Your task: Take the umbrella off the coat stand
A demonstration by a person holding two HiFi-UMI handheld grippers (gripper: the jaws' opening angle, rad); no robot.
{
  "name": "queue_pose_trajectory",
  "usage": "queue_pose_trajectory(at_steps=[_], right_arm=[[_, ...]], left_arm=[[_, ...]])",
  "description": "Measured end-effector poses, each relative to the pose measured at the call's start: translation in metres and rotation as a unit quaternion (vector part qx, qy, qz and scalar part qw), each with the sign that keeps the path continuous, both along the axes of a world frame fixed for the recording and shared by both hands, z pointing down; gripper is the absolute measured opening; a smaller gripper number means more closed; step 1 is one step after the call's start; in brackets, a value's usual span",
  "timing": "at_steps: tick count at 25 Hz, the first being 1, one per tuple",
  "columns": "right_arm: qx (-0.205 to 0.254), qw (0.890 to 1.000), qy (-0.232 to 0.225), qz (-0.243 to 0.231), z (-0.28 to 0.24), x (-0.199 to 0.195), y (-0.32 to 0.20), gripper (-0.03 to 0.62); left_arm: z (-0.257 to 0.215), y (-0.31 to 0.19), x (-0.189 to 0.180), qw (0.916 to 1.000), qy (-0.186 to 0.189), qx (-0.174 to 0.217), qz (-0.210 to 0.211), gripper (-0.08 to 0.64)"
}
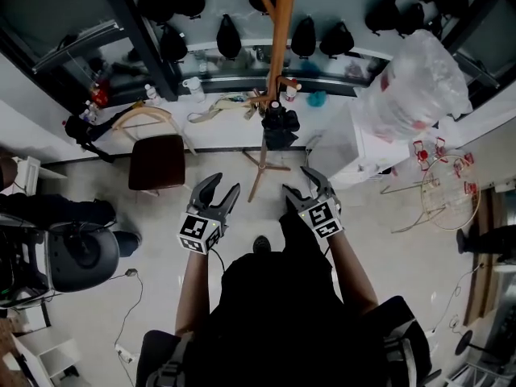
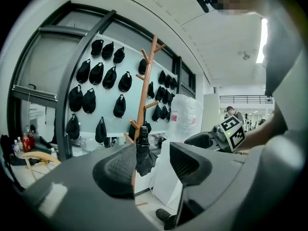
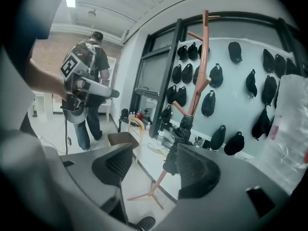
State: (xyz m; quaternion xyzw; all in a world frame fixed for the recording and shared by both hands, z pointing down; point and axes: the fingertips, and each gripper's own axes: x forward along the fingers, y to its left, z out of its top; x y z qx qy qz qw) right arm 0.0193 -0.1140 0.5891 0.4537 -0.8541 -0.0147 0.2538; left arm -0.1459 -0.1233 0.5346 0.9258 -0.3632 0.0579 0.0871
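A black folded umbrella (image 1: 280,127) hangs from a low peg of the orange-brown wooden coat stand (image 1: 278,51). Both grippers are held side by side in front of the stand, short of the umbrella. My left gripper (image 1: 223,184) is open and empty. My right gripper (image 1: 300,181) is also open with nothing between its fingers. In the left gripper view the umbrella (image 2: 143,153) shows through the gap of the left gripper (image 2: 153,166), on the stand (image 2: 146,81). In the right gripper view the umbrella (image 3: 179,141) hangs just beyond the right gripper (image 3: 156,167), partly hidden by the right-hand finger.
A brown chair (image 1: 157,161) stands left of the stand. A large clear plastic bag (image 1: 415,83) sits on a white cabinet (image 1: 351,147) to its right. Black caps (image 1: 230,37) hang on the wall behind. A person (image 3: 94,121) walks in the background.
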Motion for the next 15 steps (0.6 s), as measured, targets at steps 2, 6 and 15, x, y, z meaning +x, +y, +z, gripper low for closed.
queue_pose_trajectory(at_steps=[2, 6, 15], right_arm=[[0.0, 1.0, 0.001, -0.003, 0.0, -0.002, -0.003, 0.288], [0.001, 1.0, -0.001, -0.005, -0.002, -0.002, -0.013, 0.288], [0.003, 1.0, -0.005, -0.004, -0.001, 0.006, -0.041, 0.285]], left_arm=[[0.002, 0.0, -0.005, 1.0, 0.001, -0.001, -0.007, 0.218], [0.006, -0.005, -0.012, 0.9998, 0.0, -0.01, -0.018, 0.216], [0.007, -0.023, -0.009, 0.9995, -0.006, -0.016, -0.027, 0.216]])
